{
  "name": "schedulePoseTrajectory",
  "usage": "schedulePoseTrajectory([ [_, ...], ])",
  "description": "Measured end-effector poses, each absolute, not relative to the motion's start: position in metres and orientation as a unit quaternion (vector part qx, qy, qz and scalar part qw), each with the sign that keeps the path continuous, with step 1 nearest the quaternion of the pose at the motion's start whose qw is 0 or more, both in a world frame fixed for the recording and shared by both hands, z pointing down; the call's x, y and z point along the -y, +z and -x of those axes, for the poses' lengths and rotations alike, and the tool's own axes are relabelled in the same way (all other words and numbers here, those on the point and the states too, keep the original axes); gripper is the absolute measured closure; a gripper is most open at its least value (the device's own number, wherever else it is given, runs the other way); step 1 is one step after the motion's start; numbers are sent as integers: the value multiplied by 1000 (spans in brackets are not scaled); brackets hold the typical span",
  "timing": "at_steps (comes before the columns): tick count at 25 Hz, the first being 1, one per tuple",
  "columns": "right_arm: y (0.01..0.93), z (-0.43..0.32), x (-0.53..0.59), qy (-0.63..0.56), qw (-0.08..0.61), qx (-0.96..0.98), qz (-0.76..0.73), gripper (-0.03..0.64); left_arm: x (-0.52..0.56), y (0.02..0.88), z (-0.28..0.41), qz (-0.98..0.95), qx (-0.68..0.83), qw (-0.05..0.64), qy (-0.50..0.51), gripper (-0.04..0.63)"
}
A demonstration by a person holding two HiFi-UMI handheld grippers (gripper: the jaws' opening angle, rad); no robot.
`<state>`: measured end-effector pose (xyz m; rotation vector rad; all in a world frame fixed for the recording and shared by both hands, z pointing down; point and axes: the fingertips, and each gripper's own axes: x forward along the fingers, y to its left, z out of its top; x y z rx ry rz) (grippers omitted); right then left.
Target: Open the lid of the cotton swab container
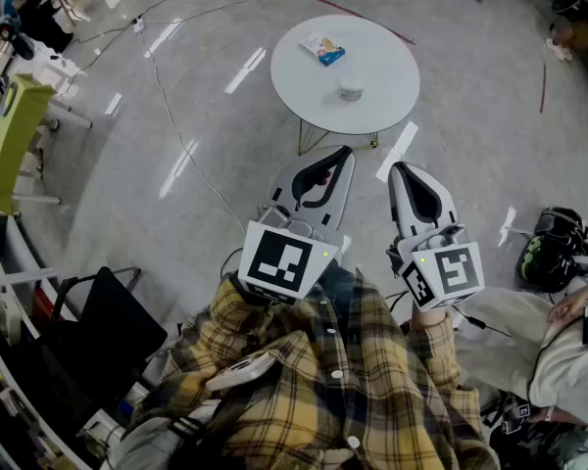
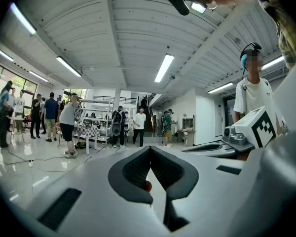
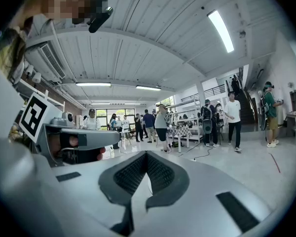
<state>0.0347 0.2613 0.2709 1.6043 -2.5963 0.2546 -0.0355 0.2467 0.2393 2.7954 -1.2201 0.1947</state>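
Note:
The cotton swab container [image 1: 351, 88], a small round whitish tub, stands near the front of a round white table [image 1: 392, 62]. Its lid looks closed. Both grippers are held side by side near my chest, well short of the table and aimed toward it. My left gripper [image 1: 347, 151] is shut with nothing in its jaws, and its tips meet in the left gripper view [image 2: 149, 148]. My right gripper [image 1: 396, 167] is likewise shut and empty [image 3: 147, 154]. Neither gripper view shows the container or the table.
A small blue and white packet [image 1: 323, 49] lies at the back of the table. Cables [image 1: 181, 140] and red tape lines [image 1: 348, 10] cross the grey floor. A yellow-green chair [image 1: 15, 130] stands left, and a backpack [image 1: 554, 248] and a seated person [image 1: 559, 355] are at the right. Several people [image 3: 160, 122] stand far off.

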Motion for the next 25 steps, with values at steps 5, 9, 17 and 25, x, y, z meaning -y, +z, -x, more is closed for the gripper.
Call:
schedulePoseTrajectory([
  [5, 272, -42, -267, 79, 39, 847, -524, 600, -253, 240, 32, -912, 404, 40, 62, 575],
  [9, 268, -46, -271, 74, 33, 848, -523, 600, -258, 239, 29, -909, 411, 41, 56, 575],
  [17, 270, -56, -281, 66, 32, 856, -512, 600, -267, 239, 26, -901, 430, 41, 36, 575],
  [25, 276, -62, -264, 76, 28, 859, -505, 600, -245, 241, 24, -896, 439, 41, 42, 575],
])
